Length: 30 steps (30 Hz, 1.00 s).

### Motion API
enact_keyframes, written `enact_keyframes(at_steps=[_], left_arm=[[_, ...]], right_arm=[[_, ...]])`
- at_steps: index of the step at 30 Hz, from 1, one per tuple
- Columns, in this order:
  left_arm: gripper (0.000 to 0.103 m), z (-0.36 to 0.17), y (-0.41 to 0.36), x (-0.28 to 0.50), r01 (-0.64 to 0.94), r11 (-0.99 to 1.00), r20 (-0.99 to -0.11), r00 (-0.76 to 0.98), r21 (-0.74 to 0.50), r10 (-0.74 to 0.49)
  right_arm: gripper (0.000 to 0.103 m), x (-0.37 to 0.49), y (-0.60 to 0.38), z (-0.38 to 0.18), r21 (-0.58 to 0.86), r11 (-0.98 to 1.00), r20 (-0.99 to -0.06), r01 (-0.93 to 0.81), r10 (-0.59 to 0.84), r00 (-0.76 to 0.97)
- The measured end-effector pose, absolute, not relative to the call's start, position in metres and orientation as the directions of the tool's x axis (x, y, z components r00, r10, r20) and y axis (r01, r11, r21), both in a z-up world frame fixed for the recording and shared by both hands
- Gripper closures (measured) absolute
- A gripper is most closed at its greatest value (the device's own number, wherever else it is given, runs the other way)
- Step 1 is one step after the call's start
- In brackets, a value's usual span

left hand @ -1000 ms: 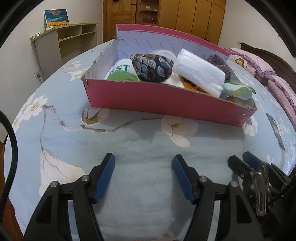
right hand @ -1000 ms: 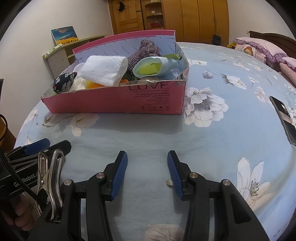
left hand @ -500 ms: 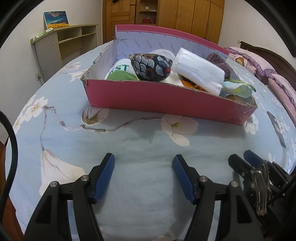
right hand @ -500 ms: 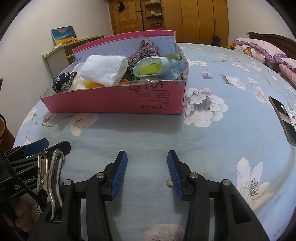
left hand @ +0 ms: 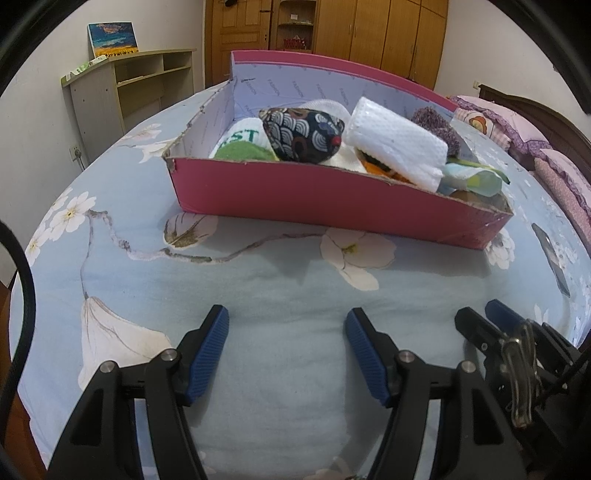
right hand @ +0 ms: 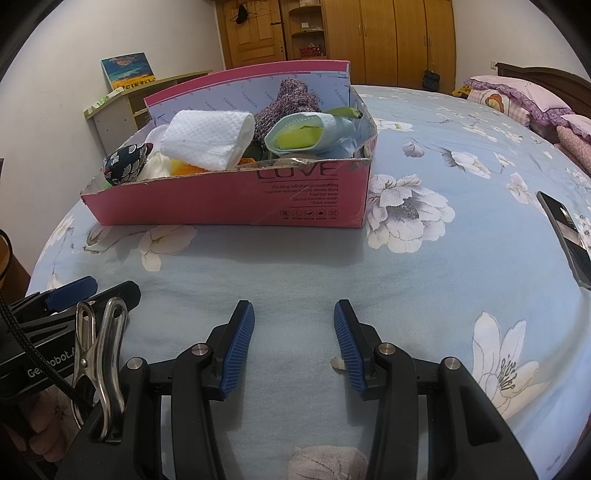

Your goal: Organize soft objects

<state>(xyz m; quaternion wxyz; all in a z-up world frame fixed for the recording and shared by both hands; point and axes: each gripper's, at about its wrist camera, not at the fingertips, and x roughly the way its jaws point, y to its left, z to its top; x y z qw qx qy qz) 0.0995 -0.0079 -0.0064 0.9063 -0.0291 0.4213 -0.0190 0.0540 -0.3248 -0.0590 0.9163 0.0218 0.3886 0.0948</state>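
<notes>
A pink cardboard box (left hand: pixel 295 195) (right hand: pixel 229 203) sits on the flowered blue bedsheet, filled with soft things: a dark patterned pouch (left hand: pixel 306 134) (right hand: pixel 125 168), a rolled white towel (left hand: pixel 397 147) (right hand: pixel 207 142), a purple knit item (right hand: pixel 288 103), a pale blue and yellow cloth (right hand: pixel 306 134) and a green-and-white cloth (left hand: pixel 242 144). My left gripper (left hand: pixel 286 319) hovers open over bare sheet in front of the box. My right gripper (right hand: pixel 293 312) is open too, with nothing between its blue pads. Each gripper shows at the edge of the other's view.
A dark phone (right hand: pixel 567 232) lies on the sheet to the right. Pink pillows (right hand: pixel 517 99) lie at the far right by a wooden headboard. A pale shelf unit (left hand: pixel 129 92) stands by the left wall, wooden wardrobes (right hand: pixel 369 33) behind.
</notes>
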Motion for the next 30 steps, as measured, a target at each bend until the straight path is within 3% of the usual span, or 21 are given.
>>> enact_keyframes(at_steps=[30], left_arm=[[0.033, -0.0079, -0.0085, 0.1002, 0.01, 0.998, -0.761, 0.646, -0.07, -0.06]], right_arm=[[0.057, 0.0541, -0.3252, -0.0591, 0.107, 0.982, -0.708, -0.156, 0.185, 0.682]])
